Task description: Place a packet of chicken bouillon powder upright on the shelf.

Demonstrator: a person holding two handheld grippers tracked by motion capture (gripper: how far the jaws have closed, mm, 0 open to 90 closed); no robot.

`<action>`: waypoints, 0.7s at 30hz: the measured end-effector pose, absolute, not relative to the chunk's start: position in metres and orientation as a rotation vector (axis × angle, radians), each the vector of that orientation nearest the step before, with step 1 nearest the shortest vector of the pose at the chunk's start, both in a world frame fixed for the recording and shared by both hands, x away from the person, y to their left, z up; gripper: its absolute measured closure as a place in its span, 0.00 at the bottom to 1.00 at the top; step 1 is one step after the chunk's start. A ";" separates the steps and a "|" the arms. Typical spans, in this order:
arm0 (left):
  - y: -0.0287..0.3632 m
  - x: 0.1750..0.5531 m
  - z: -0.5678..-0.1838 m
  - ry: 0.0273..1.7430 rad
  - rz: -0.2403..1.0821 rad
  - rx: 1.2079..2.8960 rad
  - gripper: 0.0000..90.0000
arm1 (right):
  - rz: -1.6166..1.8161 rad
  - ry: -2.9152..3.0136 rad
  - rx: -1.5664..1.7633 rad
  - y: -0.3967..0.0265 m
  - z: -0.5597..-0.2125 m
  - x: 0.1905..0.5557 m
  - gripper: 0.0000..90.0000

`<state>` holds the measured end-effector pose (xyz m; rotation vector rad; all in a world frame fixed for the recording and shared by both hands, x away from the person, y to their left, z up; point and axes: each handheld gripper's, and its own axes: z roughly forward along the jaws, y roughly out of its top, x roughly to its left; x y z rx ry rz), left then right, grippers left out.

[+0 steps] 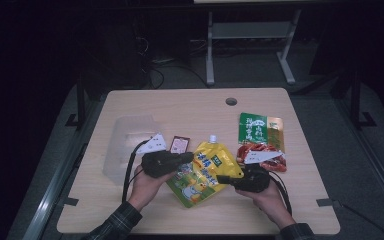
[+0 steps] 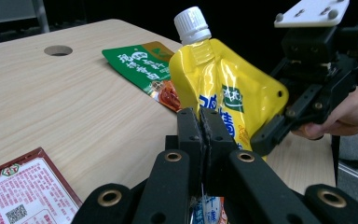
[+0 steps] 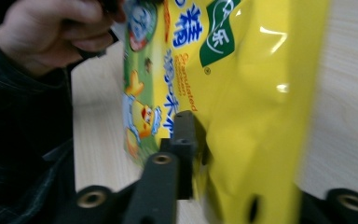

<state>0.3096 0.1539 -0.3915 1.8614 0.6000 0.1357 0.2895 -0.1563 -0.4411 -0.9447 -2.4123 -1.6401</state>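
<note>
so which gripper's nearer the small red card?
Left. The left gripper is just below the red card, on the yellow pouch; the right gripper grips the pouch's far side.

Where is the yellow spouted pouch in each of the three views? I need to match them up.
High view: yellow pouch sits centre, between the left gripper and the right gripper.
Left gripper view: it stands upright at centre right, white cap on top, its lower edge pinched in the jaws.
Right gripper view: it covers the centre and right, the jaws closed on its edge.
Shared landmark: the green logo patch on the pouch.
</note>
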 end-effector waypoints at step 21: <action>0.150 0.304 -0.398 0.601 0.158 1.890 0.98 | -1.703 -2.537 -0.827 -0.171 -0.394 0.298 1.00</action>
